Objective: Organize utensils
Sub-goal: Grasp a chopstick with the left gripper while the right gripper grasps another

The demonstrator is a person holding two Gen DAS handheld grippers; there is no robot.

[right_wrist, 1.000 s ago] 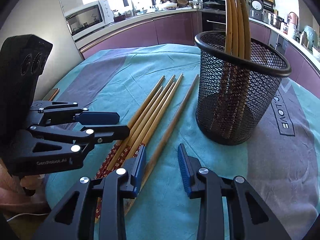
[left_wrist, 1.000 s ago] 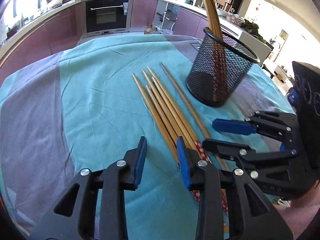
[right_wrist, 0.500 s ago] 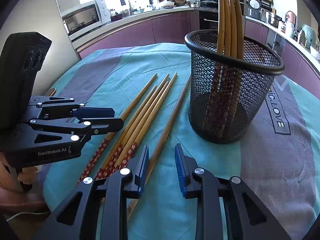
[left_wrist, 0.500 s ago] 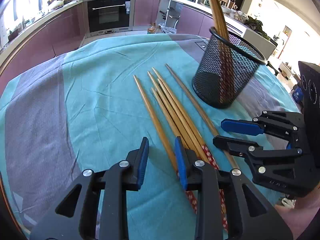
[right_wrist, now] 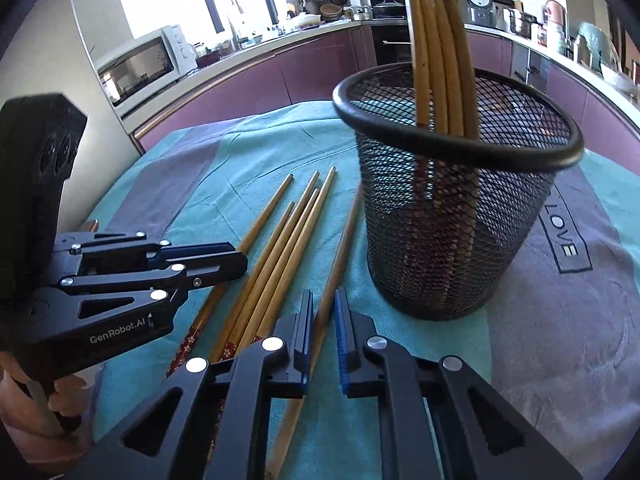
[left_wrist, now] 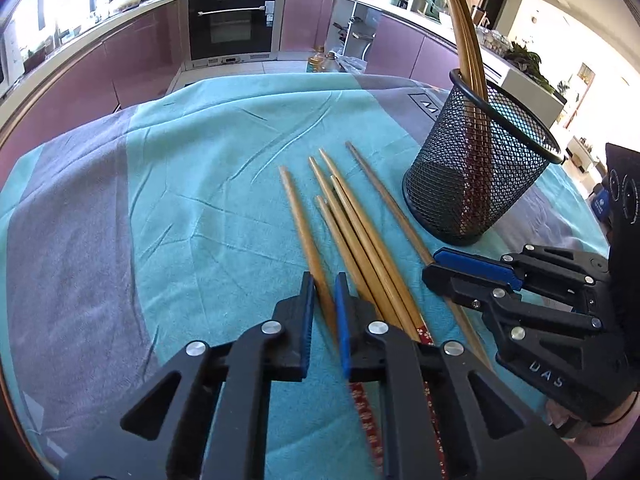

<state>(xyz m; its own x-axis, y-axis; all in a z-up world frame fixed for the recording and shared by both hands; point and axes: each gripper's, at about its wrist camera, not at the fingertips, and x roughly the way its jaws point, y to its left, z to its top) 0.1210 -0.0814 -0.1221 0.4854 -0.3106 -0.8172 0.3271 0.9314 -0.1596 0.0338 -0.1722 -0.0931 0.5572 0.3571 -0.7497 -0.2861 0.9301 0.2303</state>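
Note:
Several wooden chopsticks [left_wrist: 352, 224] lie side by side on the teal cloth. My left gripper [left_wrist: 323, 308] has its jaws closed around the leftmost chopstick [left_wrist: 304, 228], which lies on the cloth. My right gripper [right_wrist: 323, 320] has its jaws closed around the rightmost chopstick [right_wrist: 340, 248], nearest the holder. A black mesh holder [right_wrist: 460, 216] stands upright and holds several chopsticks [right_wrist: 436, 40]. It also shows in the left wrist view [left_wrist: 476, 168]. Each gripper shows in the other's view: the right one [left_wrist: 452, 270], the left one [right_wrist: 236, 258].
A teal and grey cloth [left_wrist: 200, 184] covers the table. Kitchen counters, an oven [left_wrist: 232, 24] and a microwave [right_wrist: 140, 64] stand behind. The table edge is near on the left of the right wrist view.
Both grippers moved forward and down to the chopsticks. Both sets of jaws narrowed from wide open onto a chopstick each.

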